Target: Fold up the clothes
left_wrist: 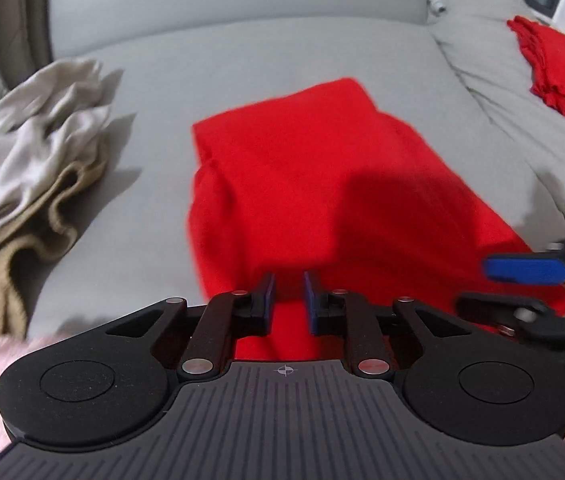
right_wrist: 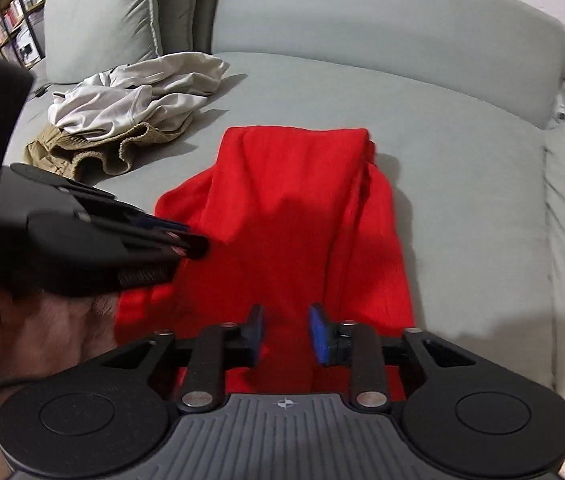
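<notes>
Red garment (right_wrist: pixel 294 208) half folded on the sofa (right_wrist: pixel 462 152), soft, light and limp.
Take its near hem at both corners; left gripper (left_wrist: pixel 288 292) and right gripper (right_wrist: pixel 286 326) hover with jaws apart, empty.

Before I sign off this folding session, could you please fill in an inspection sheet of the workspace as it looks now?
Surface: grey sofa seat, bare around the clothes.
Job's things: red garment, partly folded lengthwise, lying flat; second red garment on the neighbouring cushion.
Clutter: crumpled white and tan clothes heaped to one side.
Grippers: left tongs and right tongs both open over the red garment's near edge, holding nothing.
Cables: white cable at the cushion gap.
Surroundings: bookshelf behind the sofa.
</notes>
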`<state>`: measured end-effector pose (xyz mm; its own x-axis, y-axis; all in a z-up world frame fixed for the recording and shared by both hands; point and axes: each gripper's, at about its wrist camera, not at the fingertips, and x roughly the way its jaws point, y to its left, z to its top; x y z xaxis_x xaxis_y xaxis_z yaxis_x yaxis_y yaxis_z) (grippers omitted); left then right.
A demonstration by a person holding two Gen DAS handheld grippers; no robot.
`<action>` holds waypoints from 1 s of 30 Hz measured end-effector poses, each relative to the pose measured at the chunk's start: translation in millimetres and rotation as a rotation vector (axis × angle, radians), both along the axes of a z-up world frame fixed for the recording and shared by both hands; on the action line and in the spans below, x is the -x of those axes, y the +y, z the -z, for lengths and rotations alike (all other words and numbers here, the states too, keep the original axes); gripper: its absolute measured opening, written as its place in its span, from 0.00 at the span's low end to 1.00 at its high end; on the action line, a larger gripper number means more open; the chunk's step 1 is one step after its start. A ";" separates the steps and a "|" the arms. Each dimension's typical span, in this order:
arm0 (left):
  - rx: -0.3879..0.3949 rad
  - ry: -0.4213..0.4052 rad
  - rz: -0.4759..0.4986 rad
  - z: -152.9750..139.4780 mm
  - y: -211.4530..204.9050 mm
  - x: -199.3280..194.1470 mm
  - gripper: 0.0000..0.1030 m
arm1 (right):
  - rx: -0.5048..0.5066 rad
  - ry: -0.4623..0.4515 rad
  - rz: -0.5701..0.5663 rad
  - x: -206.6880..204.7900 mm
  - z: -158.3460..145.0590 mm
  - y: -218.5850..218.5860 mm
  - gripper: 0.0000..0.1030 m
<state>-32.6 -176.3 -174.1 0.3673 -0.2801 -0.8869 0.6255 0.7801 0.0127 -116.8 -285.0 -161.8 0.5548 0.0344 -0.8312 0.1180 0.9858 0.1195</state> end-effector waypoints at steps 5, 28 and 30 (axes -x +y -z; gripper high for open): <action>0.076 0.007 -0.041 -14.0 21.7 8.8 0.23 | -0.023 -0.038 0.069 26.2 -12.1 -8.4 0.35; 0.142 0.014 0.105 4.0 -19.6 12.9 0.19 | 0.017 -0.125 -0.051 -123.6 15.0 -26.2 0.16; 0.150 0.026 0.101 4.4 -18.3 10.6 0.19 | 0.106 -0.067 -0.027 -123.8 31.4 -35.5 0.03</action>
<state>-43.3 -194.5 -178.4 0.3084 -0.4444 -0.8411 0.6994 0.7053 -0.1161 7.0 -320.5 -193.2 0.6091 -0.0359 -0.7923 0.0866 0.9960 0.0215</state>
